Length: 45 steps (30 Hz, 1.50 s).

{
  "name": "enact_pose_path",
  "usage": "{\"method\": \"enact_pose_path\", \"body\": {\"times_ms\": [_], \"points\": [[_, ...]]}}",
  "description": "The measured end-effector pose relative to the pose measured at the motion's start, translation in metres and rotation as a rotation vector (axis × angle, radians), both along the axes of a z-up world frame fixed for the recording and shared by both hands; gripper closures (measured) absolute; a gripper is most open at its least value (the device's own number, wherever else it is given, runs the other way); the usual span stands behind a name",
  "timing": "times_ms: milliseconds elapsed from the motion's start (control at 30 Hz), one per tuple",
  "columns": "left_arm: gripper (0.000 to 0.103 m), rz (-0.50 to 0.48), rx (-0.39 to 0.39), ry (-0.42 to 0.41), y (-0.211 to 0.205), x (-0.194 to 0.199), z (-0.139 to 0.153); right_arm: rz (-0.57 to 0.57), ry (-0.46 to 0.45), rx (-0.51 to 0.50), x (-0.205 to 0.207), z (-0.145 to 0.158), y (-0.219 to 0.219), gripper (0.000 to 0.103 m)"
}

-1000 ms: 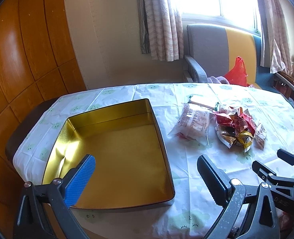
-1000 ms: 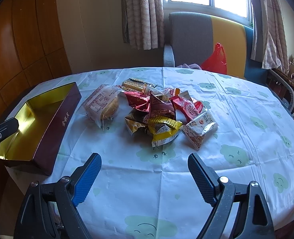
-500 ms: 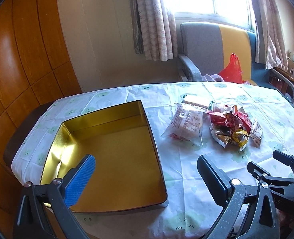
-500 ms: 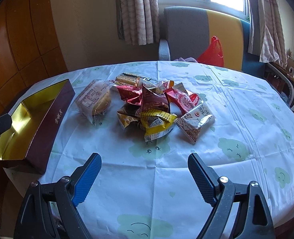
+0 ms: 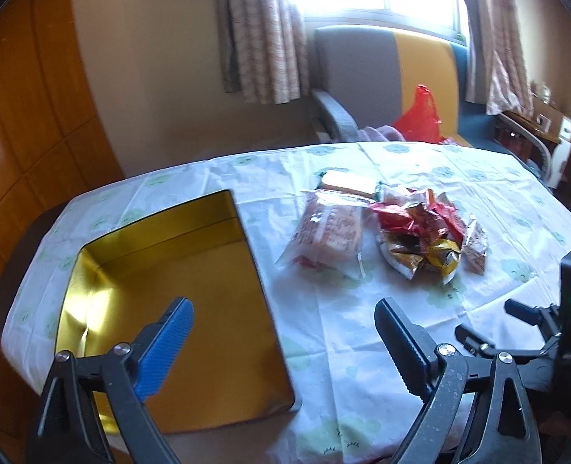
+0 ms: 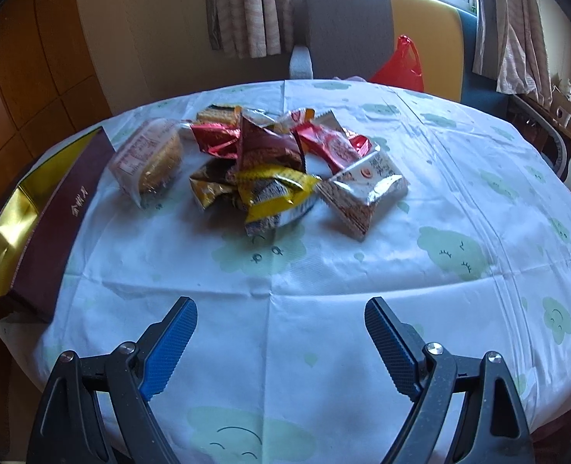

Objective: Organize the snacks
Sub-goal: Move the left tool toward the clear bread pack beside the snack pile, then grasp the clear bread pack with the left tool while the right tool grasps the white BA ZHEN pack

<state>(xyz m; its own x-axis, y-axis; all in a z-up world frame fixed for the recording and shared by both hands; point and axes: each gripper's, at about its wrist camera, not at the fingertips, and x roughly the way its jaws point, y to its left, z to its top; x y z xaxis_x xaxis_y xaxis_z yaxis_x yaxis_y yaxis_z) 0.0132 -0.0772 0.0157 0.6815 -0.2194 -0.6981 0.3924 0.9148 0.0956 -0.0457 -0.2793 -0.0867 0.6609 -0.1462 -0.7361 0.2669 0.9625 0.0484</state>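
Nothing packed yet: the gold tin (image 5: 177, 309) sits empty at lower left, the snack pile (image 6: 270, 170) waits mid-table, and left gripper (image 5: 283, 342) and right gripper (image 6: 281, 342) both hover jaws apart, holding nothing.

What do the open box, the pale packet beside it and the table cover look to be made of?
Box: likely tin, its gold inside mirror-shiny; outer wall matte maroon. Pale packet: clear glossy plastic film, with a cake showing through. Table cover: thin creased sheet, plastic or nonwoven, cloud-printed.

Black clamp-style frames, silver screws, ribbed blue pads on the fingers (image 6: 167, 352).
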Motion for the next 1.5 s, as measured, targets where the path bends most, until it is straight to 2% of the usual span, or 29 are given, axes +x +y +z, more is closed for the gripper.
{"method": "enact_pose_path", "body": {"times_ms": [100, 267, 467, 533, 667, 700, 733, 767, 867, 933, 1000, 1067, 1200, 1500], "points": [[0.008, -0.053, 0.003, 0.017, -0.011, 0.015, 0.002, -0.004, 0.029, 0.029, 0.003, -0.008, -0.003, 0.013], [0.008, -0.133, 0.053, 0.053, -0.040, 0.048, -0.004, 0.013, 0.035, 0.001, 0.002, -0.012, -0.002, 0.012], [0.007, -0.207, 0.160, 0.105, -0.085, 0.096, -0.030, 0.068, 0.070, -0.005, 0.005, -0.016, 0.002, 0.003], [0.007, -0.206, 0.198, 0.129, -0.097, 0.111, -0.043, 0.069, 0.054, 0.030, 0.006, -0.016, -0.002, 0.001], [0.008, -0.195, 0.218, 0.189, -0.107, 0.134, -0.066, 0.073, 0.015, 0.074, 0.003, -0.015, -0.008, 0.000], [0.010, -0.197, 0.226, 0.203, -0.109, 0.139, -0.072, 0.074, 0.009, 0.077, 0.001, -0.015, -0.008, 0.000], [0.021, -0.197, 0.228, 0.218, -0.110, 0.143, -0.077, 0.074, 0.000, 0.080, 0.000, -0.016, -0.008, 0.000], [0.030, -0.202, 0.221, 0.244, -0.113, 0.146, -0.082, 0.079, -0.004, 0.072, 0.000, -0.016, -0.006, 0.000], [0.032, -0.182, 0.154, 0.277, -0.109, 0.147, -0.083, 0.105, 0.004, 0.075, -0.002, -0.015, -0.005, 0.000], [0.032, -0.186, 0.104, 0.276, -0.103, 0.138, -0.078, 0.093, 0.003, 0.094, -0.005, -0.012, -0.009, 0.005], [0.032, -0.178, 0.085, 0.252, -0.095, 0.125, -0.070, 0.074, -0.011, 0.113, -0.009, -0.008, -0.017, 0.023], [0.032, -0.180, 0.041, 0.244, -0.084, 0.109, -0.060, 0.058, -0.030, 0.143, -0.011, -0.002, -0.029, 0.031], [0.032, -0.200, 0.001, 0.194, -0.068, 0.075, -0.045, 0.036, -0.065, 0.192, -0.007, 0.013, -0.046, 0.039], [0.032, -0.213, -0.130, 0.206, -0.033, 0.021, -0.032, 0.061, -0.099, 0.306, 0.040, 0.041, -0.057, 0.042]]}}
